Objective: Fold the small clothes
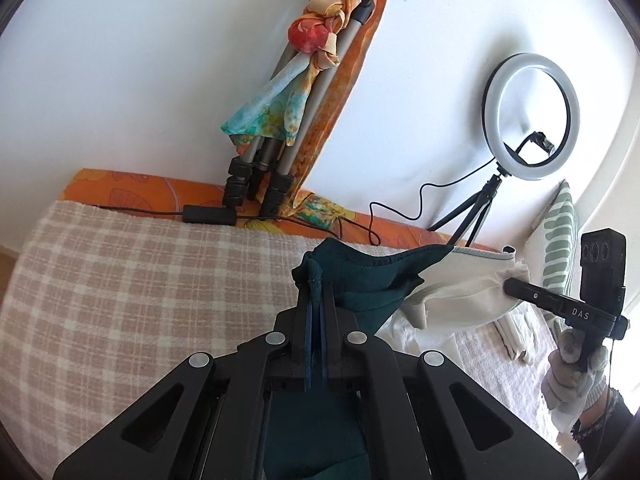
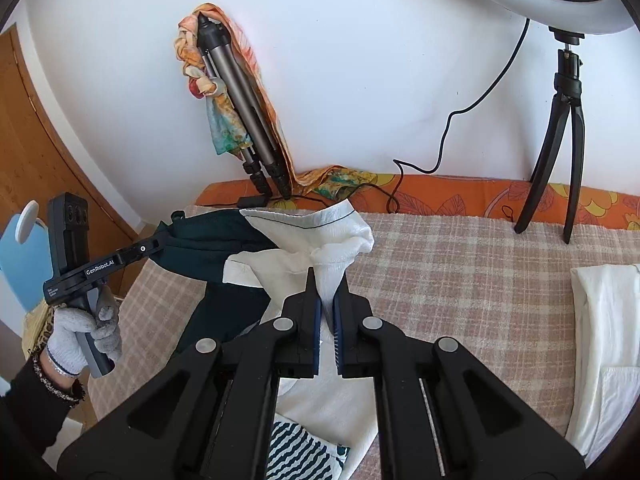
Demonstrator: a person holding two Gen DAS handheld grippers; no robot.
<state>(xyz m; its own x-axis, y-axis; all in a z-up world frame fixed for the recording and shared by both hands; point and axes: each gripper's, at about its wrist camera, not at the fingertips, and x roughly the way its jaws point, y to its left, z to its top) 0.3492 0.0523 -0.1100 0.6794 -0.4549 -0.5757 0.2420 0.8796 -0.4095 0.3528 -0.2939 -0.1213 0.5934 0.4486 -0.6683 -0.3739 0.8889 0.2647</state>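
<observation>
A small garment with a dark green half and a white half hangs stretched between my two grippers above the checked blanket. My left gripper is shut on its green corner. My right gripper is shut on its white corner. In the right wrist view the green part runs left to the other gripper. In the left wrist view the right gripper pinches the white end. A striped green-and-white patch shows low on the garment.
A pink checked blanket covers the bed, with an orange floral sheet along the wall. A folded tripod wrapped in a scarf leans on the wall. A ring light stands on a small tripod. Folded white cloth lies at right.
</observation>
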